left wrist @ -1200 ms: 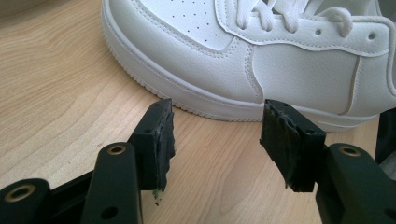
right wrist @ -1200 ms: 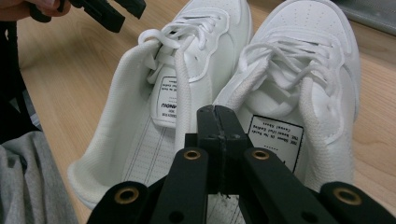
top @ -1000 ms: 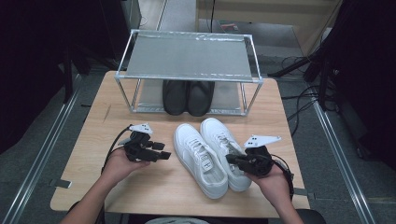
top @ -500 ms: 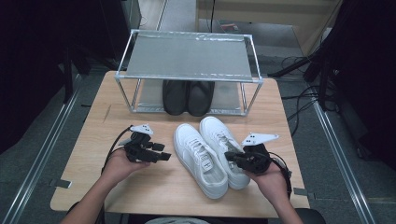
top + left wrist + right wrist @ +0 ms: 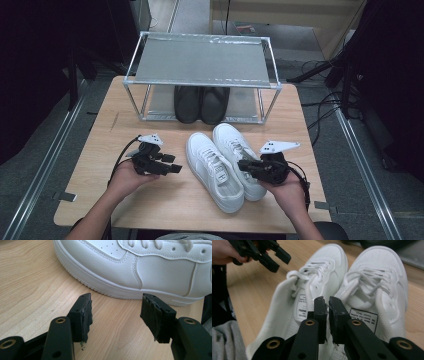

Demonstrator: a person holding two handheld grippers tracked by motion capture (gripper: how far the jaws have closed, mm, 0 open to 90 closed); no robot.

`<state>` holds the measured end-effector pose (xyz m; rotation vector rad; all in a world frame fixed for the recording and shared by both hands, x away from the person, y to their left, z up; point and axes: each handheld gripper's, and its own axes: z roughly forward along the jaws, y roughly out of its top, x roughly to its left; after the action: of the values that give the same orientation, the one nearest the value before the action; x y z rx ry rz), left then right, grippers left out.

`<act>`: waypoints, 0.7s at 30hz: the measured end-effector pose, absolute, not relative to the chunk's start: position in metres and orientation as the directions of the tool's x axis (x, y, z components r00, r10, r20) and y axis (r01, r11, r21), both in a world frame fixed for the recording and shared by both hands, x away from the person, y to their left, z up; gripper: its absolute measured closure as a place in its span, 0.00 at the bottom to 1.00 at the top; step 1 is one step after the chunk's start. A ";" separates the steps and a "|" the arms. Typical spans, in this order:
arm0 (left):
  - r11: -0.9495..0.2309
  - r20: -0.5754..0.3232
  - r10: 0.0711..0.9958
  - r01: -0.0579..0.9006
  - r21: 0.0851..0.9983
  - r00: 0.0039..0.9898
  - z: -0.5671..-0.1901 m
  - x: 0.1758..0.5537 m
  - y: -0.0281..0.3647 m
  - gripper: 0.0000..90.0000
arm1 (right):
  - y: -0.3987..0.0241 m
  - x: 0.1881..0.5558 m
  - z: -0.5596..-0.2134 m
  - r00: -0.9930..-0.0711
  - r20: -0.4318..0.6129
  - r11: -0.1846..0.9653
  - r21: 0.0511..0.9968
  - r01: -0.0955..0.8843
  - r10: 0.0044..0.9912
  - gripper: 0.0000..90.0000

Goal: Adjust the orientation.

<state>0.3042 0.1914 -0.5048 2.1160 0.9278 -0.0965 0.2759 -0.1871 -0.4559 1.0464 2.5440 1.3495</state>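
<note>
White sneakers (image 5: 225,162) on table; left gripper (image 5: 167,167) jaws spread, right gripper (image 5: 243,165) jaws just parting, nothing pinched.

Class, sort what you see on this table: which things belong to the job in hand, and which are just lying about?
Belonging to the job:
- pair of white leather lace-up sneakers, side by side on the wooden table
- left tool, open beside them
- right tool, nearly closed over the collars

Just lying about:
- metal-framed shoe rack
- pair of black shoes under its shelf

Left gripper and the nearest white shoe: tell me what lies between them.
Only bare wooden table between the left gripper and the white shoe, per its gripper view.
</note>
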 end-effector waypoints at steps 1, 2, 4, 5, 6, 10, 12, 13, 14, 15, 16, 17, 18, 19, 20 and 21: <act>-0.403 -0.363 0.584 0.648 0.646 0.726 -0.505 0.304 0.192 0.47 | -0.186 0.275 -0.455 -0.765 0.228 0.380 0.761 0.525 0.602 0.91; -0.404 -0.363 0.586 0.650 0.644 0.724 -0.505 0.305 0.192 0.47 | -0.185 0.274 -0.454 -0.767 0.223 0.378 0.766 0.519 0.602 0.87; -0.406 -0.363 0.588 0.652 0.640 0.723 -0.505 0.305 0.192 0.47 | -0.182 0.271 -0.453 -0.764 0.218 0.366 0.776 0.513 0.607 0.78; -0.406 -0.364 0.587 0.652 0.641 0.723 -0.506 0.305 0.192 0.47 | -0.182 0.271 -0.452 -0.763 0.218 0.361 0.780 0.511 0.609 0.73; -0.405 -0.364 0.585 0.651 0.642 0.724 -0.506 0.305 0.192 0.47 | -0.181 0.271 -0.452 -0.757 0.225 0.349 0.783 0.515 0.613 0.69; -0.405 -0.365 0.584 0.649 0.643 0.726 -0.505 0.304 0.192 0.47 | -0.178 0.271 -0.451 -0.744 0.256 0.315 0.786 0.532 0.617 0.59; -0.406 -0.364 0.583 0.649 0.643 0.726 -0.505 0.304 0.192 0.47 | -0.177 0.271 -0.449 -0.734 0.252 0.300 0.793 0.530 0.631 0.56; -0.407 -0.365 0.583 0.649 0.643 0.726 -0.505 0.304 0.192 0.47 | -0.177 0.271 -0.449 -0.731 0.247 0.297 0.796 0.528 0.636 0.55; -0.407 -0.365 0.582 0.649 0.643 0.726 -0.505 0.304 0.192 0.47 | -0.177 0.270 -0.448 -0.728 0.235 0.298 0.799 0.522 0.644 0.54; -0.407 -0.365 0.583 0.649 0.643 0.726 -0.506 0.304 0.192 0.47 | -0.177 0.270 -0.448 -0.723 0.224 0.299 0.801 0.519 0.654 0.53; -0.406 -0.365 0.583 0.650 0.642 0.726 -0.506 0.305 0.192 0.47 | -0.177 0.271 -0.449 -0.716 0.220 0.300 0.798 0.523 0.662 0.52; -0.409 -0.365 0.584 0.651 0.640 0.725 -0.506 0.305 0.192 0.47 | -0.176 0.272 -0.450 -0.712 0.221 0.301 0.794 0.528 0.666 0.51; -0.410 -0.365 0.586 0.653 0.636 0.723 -0.506 0.305 0.192 0.47 | -0.175 0.273 -0.451 -0.707 0.224 0.301 0.789 0.536 0.671 0.50; -0.412 -0.363 0.587 0.653 0.636 0.724 -0.506 0.305 0.192 0.47 | -0.173 0.274 -0.452 -0.704 0.229 0.303 0.783 0.544 0.672 0.49; -0.411 -0.366 0.584 0.653 0.636 0.725 -0.506 0.305 0.192 0.47 | -0.171 0.274 -0.453 -0.700 0.228 0.305 0.779 0.548 0.677 0.48; -0.413 -0.364 0.584 0.652 0.636 0.726 -0.506 0.305 0.192 0.47 | -0.169 0.275 -0.454 -0.695 0.227 0.304 0.776 0.552 0.682 0.48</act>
<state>0.3046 0.1916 -0.5059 2.1257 0.9317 -0.1078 0.2749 -0.1687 -0.4538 1.1533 2.4161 1.3460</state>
